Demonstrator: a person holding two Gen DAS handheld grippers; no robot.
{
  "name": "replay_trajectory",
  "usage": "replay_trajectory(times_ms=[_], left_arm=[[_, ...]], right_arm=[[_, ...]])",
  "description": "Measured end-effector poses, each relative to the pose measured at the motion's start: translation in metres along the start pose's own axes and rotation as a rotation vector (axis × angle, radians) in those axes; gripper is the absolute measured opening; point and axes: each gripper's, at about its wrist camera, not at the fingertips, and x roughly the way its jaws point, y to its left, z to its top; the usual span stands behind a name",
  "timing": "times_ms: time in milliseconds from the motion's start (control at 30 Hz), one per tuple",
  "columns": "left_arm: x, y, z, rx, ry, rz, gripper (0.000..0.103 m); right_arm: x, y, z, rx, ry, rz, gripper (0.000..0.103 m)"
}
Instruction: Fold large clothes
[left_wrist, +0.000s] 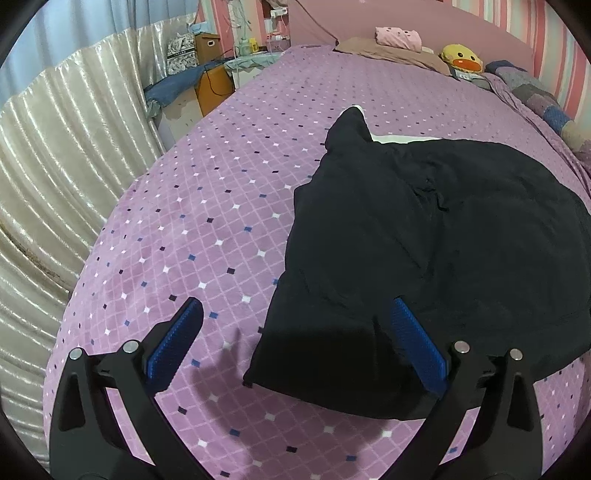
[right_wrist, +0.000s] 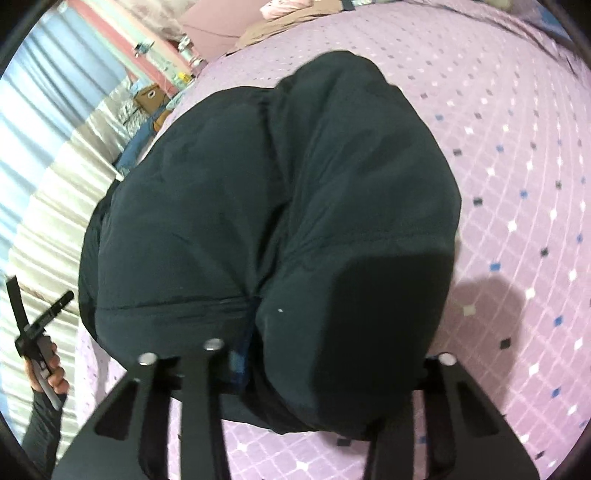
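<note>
A large black garment (left_wrist: 424, 258) lies partly folded on the purple patterned bedspread (left_wrist: 184, 221), with a bit of white showing at its far edge. My left gripper (left_wrist: 295, 332) is open and empty, hovering above the garment's near left corner; its right blue pad (left_wrist: 417, 343) is over the cloth. In the right wrist view the garment (right_wrist: 277, 203) bulges up and fills the middle. My right gripper (right_wrist: 255, 332) is shut on a fold of the black garment, with cloth draped over and hiding its fingers.
Pillows, a pink folded cloth (left_wrist: 399, 37) and a yellow duck toy (left_wrist: 463, 59) lie at the bed's head. Shiny curtains (left_wrist: 55, 166) and cluttered boxes (left_wrist: 199, 74) stand left of the bed. My left hand and its gripper handle (right_wrist: 40, 332) show at the right wrist view's left edge.
</note>
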Motion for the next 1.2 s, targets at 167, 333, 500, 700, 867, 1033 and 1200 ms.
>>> replay_trajectory(times_ms=[167, 333, 500, 700, 867, 1033, 1200], left_arm=[[0.006, 0.005, 0.005, 0.033, 0.020, -0.002, 0.100], [0.018, 0.014, 0.010, 0.033, 0.054, -0.041, 0.100], [0.046, 0.012, 0.017, 0.029, 0.109, -0.133, 0.100], [0.083, 0.013, 0.008, 0.008, 0.171, -0.270, 0.100], [0.103, 0.023, -0.005, -0.013, 0.249, -0.445, 0.100], [0.111, 0.025, -0.011, -0.002, 0.310, -0.549, 0.100], [0.117, 0.005, -0.007, 0.083, 0.382, -0.586, 0.100]], right_arm=[[0.000, 0.012, 0.000, -0.062, 0.015, -0.082, 0.029], [0.002, 0.021, 0.003, -0.109, 0.020, -0.162, 0.028], [0.003, 0.021, 0.007, -0.118, 0.026, -0.172, 0.028], [0.005, 0.023, 0.007, -0.121, 0.032, -0.174, 0.028], [0.006, 0.023, 0.008, -0.125, 0.041, -0.175, 0.028], [0.008, 0.023, 0.008, -0.118, 0.036, -0.171, 0.029], [0.009, 0.022, 0.008, -0.115, 0.034, -0.167, 0.029]])
